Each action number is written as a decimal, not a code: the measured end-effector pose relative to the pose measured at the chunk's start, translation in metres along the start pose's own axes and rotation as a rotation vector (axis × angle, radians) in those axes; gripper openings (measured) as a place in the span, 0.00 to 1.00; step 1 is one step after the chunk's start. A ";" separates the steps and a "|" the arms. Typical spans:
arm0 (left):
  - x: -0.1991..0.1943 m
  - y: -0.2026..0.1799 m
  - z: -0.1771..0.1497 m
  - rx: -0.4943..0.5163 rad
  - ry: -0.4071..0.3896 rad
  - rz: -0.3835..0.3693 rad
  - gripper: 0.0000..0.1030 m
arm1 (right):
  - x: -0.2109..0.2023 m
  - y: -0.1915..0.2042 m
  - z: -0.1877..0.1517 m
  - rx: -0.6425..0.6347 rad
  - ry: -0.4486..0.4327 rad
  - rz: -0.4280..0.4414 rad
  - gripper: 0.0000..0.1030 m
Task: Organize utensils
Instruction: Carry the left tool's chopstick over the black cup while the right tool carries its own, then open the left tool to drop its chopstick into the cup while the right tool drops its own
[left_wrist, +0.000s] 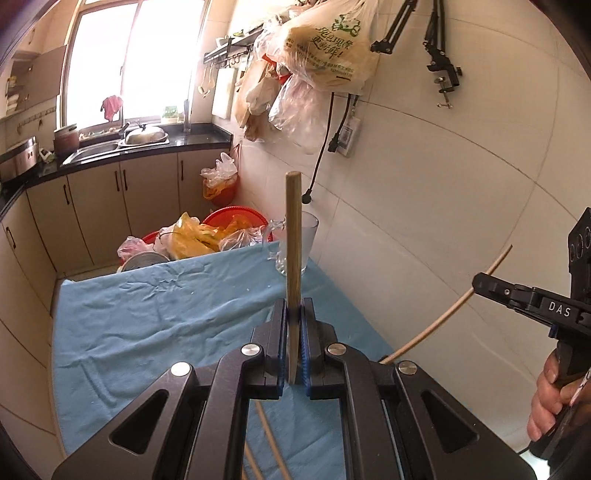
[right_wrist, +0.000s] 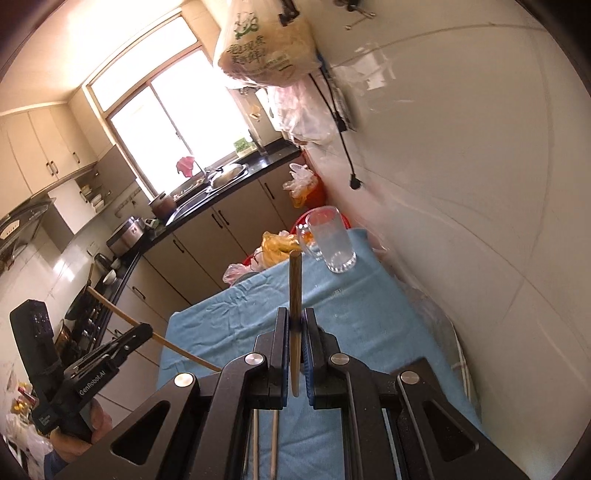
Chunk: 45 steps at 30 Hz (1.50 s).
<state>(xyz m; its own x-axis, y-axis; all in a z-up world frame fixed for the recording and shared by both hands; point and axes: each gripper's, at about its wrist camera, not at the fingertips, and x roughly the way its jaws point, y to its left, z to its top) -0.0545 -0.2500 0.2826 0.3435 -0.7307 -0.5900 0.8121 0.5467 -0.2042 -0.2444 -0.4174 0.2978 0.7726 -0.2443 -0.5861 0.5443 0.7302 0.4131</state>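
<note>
My left gripper (left_wrist: 294, 310) is shut on a wooden chopstick (left_wrist: 293, 236) that stands up between the pads, above the blue cloth. My right gripper (right_wrist: 295, 317) is shut on another wooden chopstick (right_wrist: 295, 288), also upright between its pads. A clear glass mug (left_wrist: 301, 242) stands at the far right corner of the table; it also shows in the right wrist view (right_wrist: 332, 240). Each gripper shows in the other's view, the right one (left_wrist: 480, 282) and the left one (right_wrist: 146, 328), each holding its chopstick. More chopsticks (right_wrist: 273, 443) lie on the cloth under the grippers.
The table has a blue cloth (left_wrist: 147, 314) and stands against a white tiled wall (left_wrist: 443, 221). Red basins with plastic bags (left_wrist: 207, 232) sit beyond the table's far edge. A kitchen counter with a sink (left_wrist: 110, 147) runs along the back. Plastic bags (left_wrist: 325, 40) hang overhead.
</note>
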 end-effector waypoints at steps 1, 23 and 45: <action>0.003 -0.001 0.003 -0.009 0.001 -0.002 0.06 | 0.004 0.001 0.006 -0.008 0.000 0.005 0.07; 0.131 -0.010 -0.010 -0.123 0.174 0.068 0.06 | 0.162 -0.038 0.020 -0.056 0.254 0.027 0.07; 0.120 -0.005 -0.009 -0.158 0.143 0.133 0.28 | 0.159 -0.047 0.020 -0.037 0.267 0.036 0.18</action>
<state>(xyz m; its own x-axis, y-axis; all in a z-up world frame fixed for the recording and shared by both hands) -0.0216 -0.3360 0.2058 0.3629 -0.5887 -0.7223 0.6766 0.6994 -0.2302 -0.1406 -0.5031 0.1989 0.6753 -0.0444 -0.7362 0.5018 0.7593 0.4145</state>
